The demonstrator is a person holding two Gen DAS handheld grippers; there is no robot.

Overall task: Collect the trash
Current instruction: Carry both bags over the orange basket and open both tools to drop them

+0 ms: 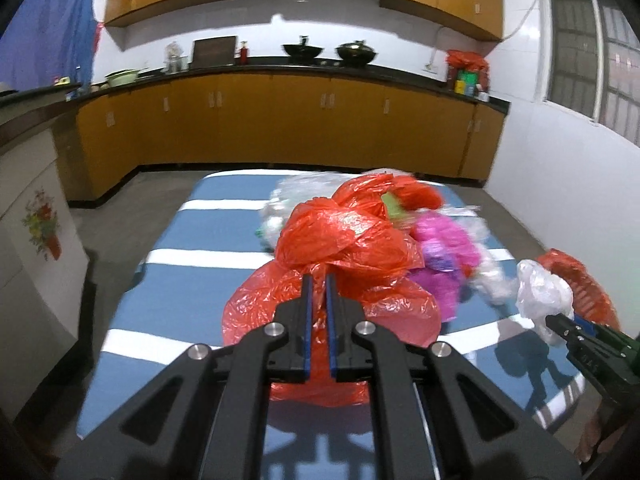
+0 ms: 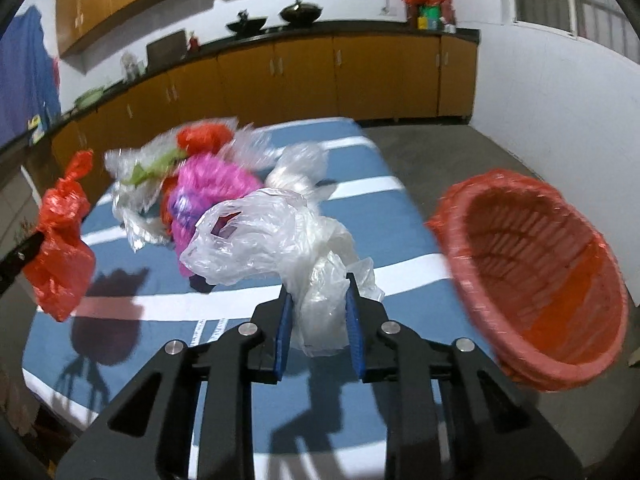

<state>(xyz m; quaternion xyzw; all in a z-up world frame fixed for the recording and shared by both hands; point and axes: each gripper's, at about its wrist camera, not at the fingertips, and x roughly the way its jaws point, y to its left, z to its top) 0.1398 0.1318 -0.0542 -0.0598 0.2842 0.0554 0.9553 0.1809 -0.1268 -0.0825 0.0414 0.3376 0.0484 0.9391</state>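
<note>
Red bag [image 1: 336, 248] clamped in my left gripper [image 1: 319, 280], I am pinching the white bag [image 2: 280, 236] with my right gripper [image 2: 318, 296], keeping both grips firm while aiming for the basket [image 2: 536, 280] at frame right.

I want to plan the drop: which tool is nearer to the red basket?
Right. The right tool, gripping a clear plastic bag, is just beside the red basket. The left tool, holding a red plastic bag, is farther away, on the other side of the right tool.
</note>
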